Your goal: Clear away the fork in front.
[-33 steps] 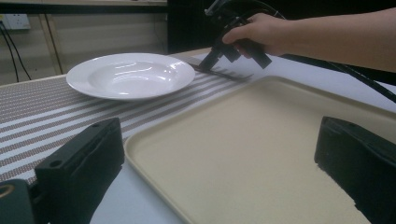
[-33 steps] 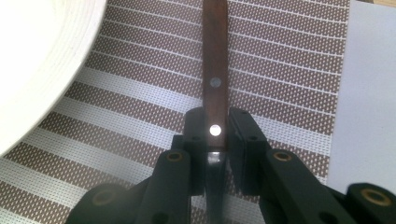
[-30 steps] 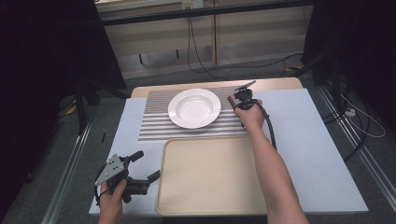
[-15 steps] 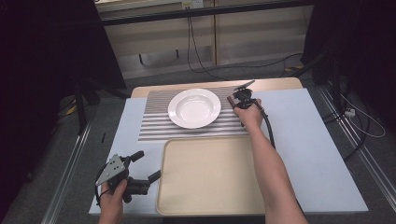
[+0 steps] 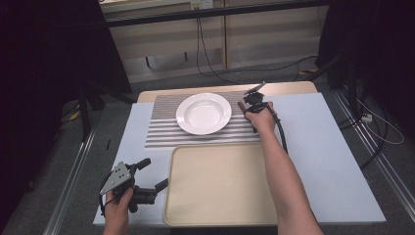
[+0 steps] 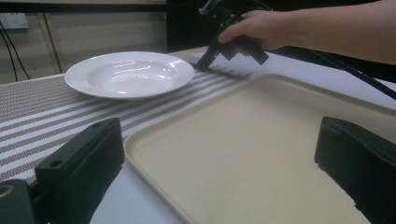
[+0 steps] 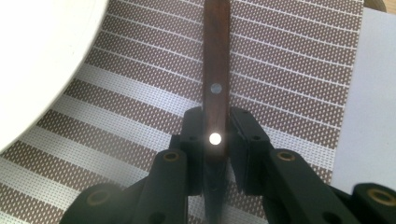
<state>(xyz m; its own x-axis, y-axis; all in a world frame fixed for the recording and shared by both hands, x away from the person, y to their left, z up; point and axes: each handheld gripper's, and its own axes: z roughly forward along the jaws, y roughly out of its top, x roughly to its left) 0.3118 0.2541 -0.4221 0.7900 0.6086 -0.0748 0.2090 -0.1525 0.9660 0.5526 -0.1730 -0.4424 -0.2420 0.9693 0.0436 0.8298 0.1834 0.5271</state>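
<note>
Presently the right gripper (image 7: pixel 215 135) stands over the striped placemat (image 5: pixel 161 132) just to the right of the white plate (image 5: pixel 203 113), its jaws closed up against both sides of a brown wooden handle with two metal rivets (image 7: pixel 215 56); this appears to be the handle of a knife or similar utensil, though its working end lies out of sight. The handle lies flat on the mat, close to the plate rim but apart from it. The left gripper (image 5: pixel 151 175) rests low at the near left corner of the table (image 5: pixel 318 142), jaws wide apart, holding nothing, just beside the left edge of the empty beige tray (image 5: pixel 220 186). Risks, as judged: the grip sits toward one end of a long, narrow handle, so on lifting the far end may droop or swing about the jaws. The smooth wood offers little purchase, and a light clamp could let it slide out. A sideways swing would carry it into the plate rim and could knock or shift the plate. Pressing down during the grasp may drag or ruck the mat, disturbing the plate standing on it.
</note>
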